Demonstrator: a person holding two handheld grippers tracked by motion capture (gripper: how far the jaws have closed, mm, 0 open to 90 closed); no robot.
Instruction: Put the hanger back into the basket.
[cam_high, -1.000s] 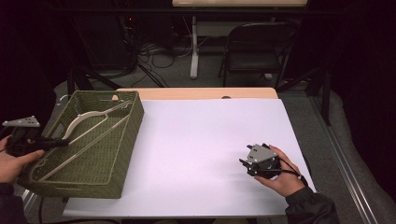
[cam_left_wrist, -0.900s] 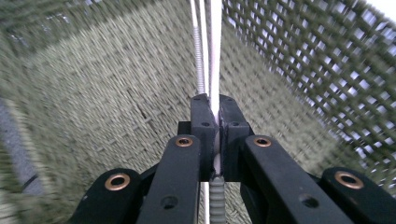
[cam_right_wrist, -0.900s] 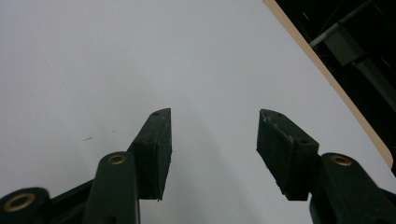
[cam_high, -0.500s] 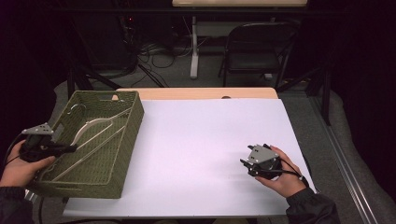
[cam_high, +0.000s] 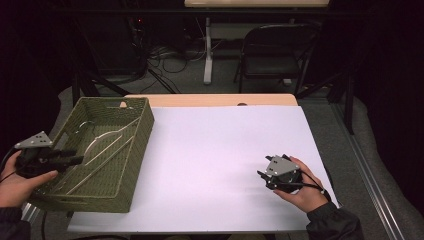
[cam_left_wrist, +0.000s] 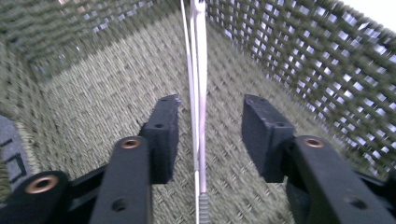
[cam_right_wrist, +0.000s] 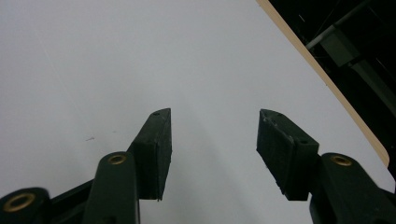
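Observation:
A green woven basket (cam_high: 144, 131) stands at the table's left, with thin white hanger-like rods (cam_high: 107, 142) lying inside it. My left gripper (cam_high: 76, 160) reaches over the basket's left wall, and its jaws have just been opening. In the left gripper view the left gripper (cam_left_wrist: 210, 105) is open, and a white rod (cam_left_wrist: 200, 70) runs between the pads without touching either one, resting on the basket's floor (cam_left_wrist: 93, 102). My right gripper (cam_high: 261, 176) rests low on the white tabletop (cam_high: 215, 145) at the right. The right gripper (cam_right_wrist: 214, 116) is open and holds nothing.
The white sheet covers most of a wooden table whose far edge (cam_high: 210, 99) shows beyond it. A folding chair (cam_high: 272, 55), cables and table legs stand on the dark floor behind. The table's right edge (cam_right_wrist: 327, 84) runs close to the right gripper.
The left gripper has shifted slightly right over the basket's wall and its jaws have opened. The white rods have settled lower in the basket. The right hand has stayed put.

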